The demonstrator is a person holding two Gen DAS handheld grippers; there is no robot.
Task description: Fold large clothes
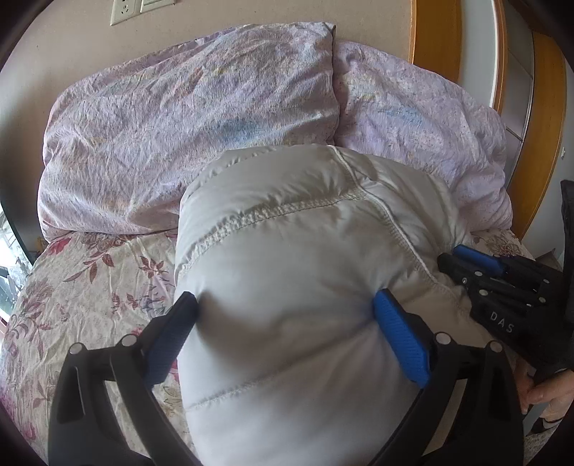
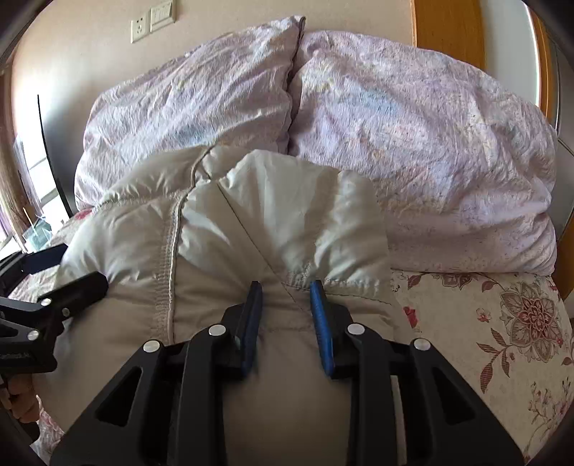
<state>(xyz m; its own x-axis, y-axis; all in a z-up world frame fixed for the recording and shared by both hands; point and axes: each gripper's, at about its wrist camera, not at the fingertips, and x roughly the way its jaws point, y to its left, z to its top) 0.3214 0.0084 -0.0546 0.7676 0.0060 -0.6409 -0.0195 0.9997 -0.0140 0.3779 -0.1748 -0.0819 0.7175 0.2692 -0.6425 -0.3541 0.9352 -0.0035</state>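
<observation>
A puffy white quilted jacket [image 1: 287, 258] lies bundled on a bed covered by a floral sheet [image 1: 89, 272], its bulk filling the middle of both wrist views, with stitched seams running across its padded panels. The left gripper [image 1: 287, 322] is spread wide around a thick roll of the jacket, its blue pads [image 1: 401, 340] pressed into the fabric on either side so that the padding bulges between them. In the right wrist view the right gripper [image 2: 287, 315] has its jaws drawn in to a narrow gap and pinches a gathered fold of the jacket near a puckered seam, the cloth creasing at the pads. In the left wrist view the right gripper [image 1: 495, 279] shows at about 3 o'clock, just beside the jacket's edge, with part of a hand [image 1: 549, 390] on its grip at about 4 o'clock. In the right wrist view the left gripper [image 2: 53, 304] appears at 9 o'clock, touching the jacket's side. Beyond the jacket, toward 12 o'clock, two crumpled lilac pillows [image 2: 412, 136] rest against the beige wall. A wall socket [image 2: 140, 28] sits at about 11 o'clock, and an orange wooden frame [image 1: 437, 36] stands at about 1 o'clock.
</observation>
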